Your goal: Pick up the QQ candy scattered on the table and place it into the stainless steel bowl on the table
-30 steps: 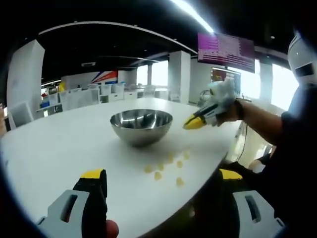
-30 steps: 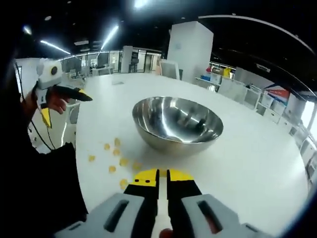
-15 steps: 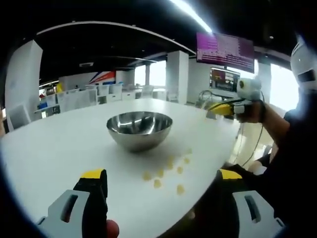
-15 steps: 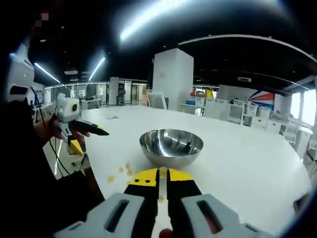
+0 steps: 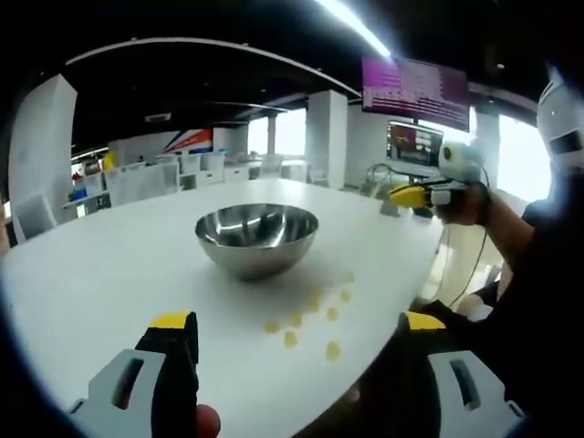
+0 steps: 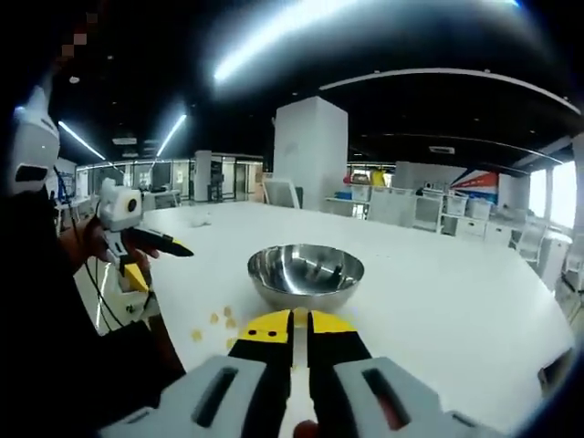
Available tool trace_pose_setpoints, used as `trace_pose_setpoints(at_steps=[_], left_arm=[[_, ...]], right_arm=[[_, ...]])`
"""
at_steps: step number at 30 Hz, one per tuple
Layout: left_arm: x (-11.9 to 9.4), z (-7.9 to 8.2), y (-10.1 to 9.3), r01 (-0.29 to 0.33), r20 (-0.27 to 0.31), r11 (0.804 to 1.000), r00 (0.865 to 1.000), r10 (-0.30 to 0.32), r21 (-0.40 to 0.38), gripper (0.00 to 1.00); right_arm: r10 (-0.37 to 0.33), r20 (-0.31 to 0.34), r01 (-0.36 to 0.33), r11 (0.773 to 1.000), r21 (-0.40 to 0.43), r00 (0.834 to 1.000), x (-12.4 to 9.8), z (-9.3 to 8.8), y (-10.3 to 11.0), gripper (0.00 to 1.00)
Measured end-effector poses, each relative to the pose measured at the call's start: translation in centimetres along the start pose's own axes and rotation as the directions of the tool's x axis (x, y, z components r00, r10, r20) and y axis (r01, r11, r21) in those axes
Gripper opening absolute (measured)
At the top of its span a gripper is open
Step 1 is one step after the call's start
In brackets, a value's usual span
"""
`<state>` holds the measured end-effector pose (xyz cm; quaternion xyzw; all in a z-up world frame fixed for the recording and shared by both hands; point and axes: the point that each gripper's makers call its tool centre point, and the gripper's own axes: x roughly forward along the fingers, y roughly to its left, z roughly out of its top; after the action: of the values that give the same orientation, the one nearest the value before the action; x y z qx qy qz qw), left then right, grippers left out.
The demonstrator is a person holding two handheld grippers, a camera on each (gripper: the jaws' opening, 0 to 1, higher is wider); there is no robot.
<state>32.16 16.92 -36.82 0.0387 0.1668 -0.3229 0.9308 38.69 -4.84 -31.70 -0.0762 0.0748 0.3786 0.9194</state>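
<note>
While the stainless steel bowl sits mid-tabletop, yellow QQ candy lies scattered just beside it toward the near edge, nothing lying between them. Left gripper fingers are spread wide and empty; right gripper fingers are pressed together, empty. White chairs and a wall screen stand behind.

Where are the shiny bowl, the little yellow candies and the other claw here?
stainless steel bowl point(image 5: 256, 239), left gripper view: its outer wall.
QQ candy point(image 5: 290, 338), left gripper view: one piece among the scattered ones.
right claw point(image 5: 408, 194), left gripper view: its yellow tips.
</note>
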Motion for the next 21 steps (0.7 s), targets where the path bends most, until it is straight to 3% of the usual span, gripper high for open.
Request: trace_pose_setpoints(at_steps=[7,12,15,21], left_arm=[[0.0,-0.1,-0.3,0.013,0.006,1.0,1.0,-0.013,0.001,0.9],[-0.4,-0.1,-0.2,0.014,0.016,1.0,1.0,-0.014,-0.003,0.9],[-0.6,-0.2,-0.1,0.016,0.017,1.0,1.0,-0.016,-0.002,0.9],[-1.2,-0.2,0.1,0.016,0.026,1.0,1.0,-0.016,-0.005,0.89]], right_arm=[[0.013,-0.038,-0.017,0.993,-0.113,0.999,3.4,2.5,-1.4,0.07],[0.042,-0.083,-0.054,0.987,-0.149,0.996,6.8,3.4,-2.0,0.07],[0.077,-0.138,-0.101,0.979,-0.177,0.987,8.9,2.9,-1.7,0.07],[0.085,-0.258,-0.148,0.959,-0.24,0.963,12.7,1.2,-2.1,0.07]])
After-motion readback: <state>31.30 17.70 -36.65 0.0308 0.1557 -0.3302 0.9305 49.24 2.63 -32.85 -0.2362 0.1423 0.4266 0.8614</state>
